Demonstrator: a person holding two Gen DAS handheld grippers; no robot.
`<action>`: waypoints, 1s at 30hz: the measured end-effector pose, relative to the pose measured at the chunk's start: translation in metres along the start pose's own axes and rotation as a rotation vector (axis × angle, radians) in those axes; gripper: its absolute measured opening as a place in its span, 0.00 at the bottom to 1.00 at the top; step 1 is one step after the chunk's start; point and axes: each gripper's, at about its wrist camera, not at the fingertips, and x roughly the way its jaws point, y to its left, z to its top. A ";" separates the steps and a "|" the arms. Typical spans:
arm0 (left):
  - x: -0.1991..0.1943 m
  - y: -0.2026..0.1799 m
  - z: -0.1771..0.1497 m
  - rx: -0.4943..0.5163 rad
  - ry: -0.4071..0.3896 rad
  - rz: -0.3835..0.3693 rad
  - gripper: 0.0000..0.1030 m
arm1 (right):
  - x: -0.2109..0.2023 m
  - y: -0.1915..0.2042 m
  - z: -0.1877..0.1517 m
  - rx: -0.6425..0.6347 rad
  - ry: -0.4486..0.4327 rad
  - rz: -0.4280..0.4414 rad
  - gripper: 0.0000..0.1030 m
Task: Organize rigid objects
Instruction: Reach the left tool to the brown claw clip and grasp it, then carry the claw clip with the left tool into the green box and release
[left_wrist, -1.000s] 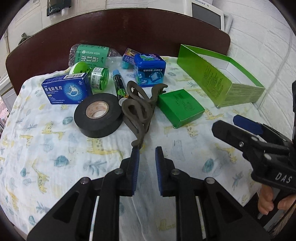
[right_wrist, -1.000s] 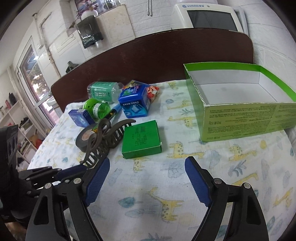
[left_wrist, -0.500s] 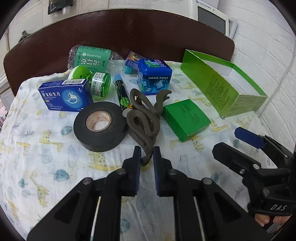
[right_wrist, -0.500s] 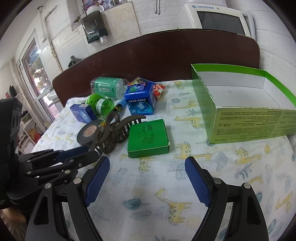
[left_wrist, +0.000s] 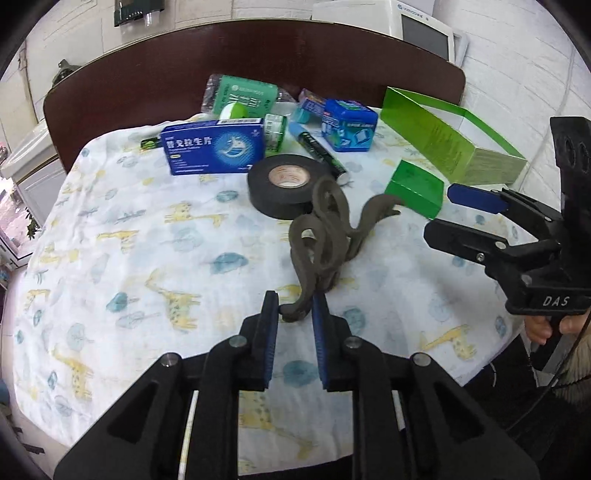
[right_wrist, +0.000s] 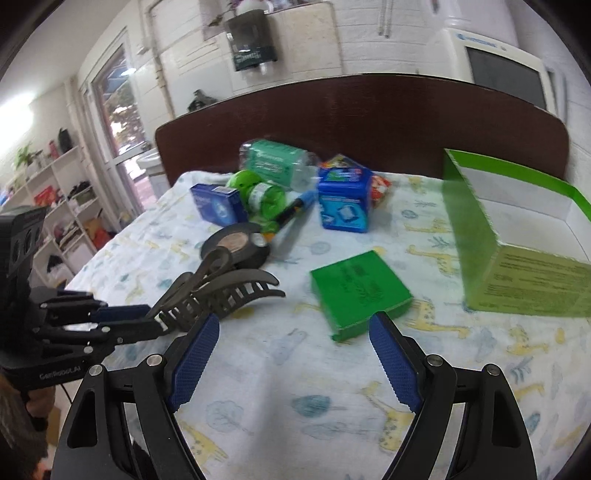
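We had the left claw (left_wrist: 294, 308) pinching the brown hair clip's (left_wrist: 325, 236) handle, jaws just easing wider; right claw (right_wrist: 291, 354) gaped empty, green box (right_wrist: 360, 293) just ahead.

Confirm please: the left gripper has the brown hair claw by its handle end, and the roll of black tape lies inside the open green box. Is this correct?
Not quite. The roll of black tape is not in the open green box; it lies on the giraffe-print cloth, as the left wrist view shows. The rest holds: the left gripper has the brown hair claw by its handle end.
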 end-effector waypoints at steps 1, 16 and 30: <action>0.000 0.002 0.001 -0.005 -0.002 0.010 0.19 | 0.003 0.006 0.002 -0.035 0.002 0.016 0.83; 0.002 0.021 0.003 -0.068 -0.020 -0.010 0.20 | 0.047 0.028 0.006 -0.047 0.093 0.142 0.60; 0.000 0.013 0.015 -0.058 -0.044 0.022 0.24 | 0.051 0.046 0.009 -0.083 0.088 0.076 0.52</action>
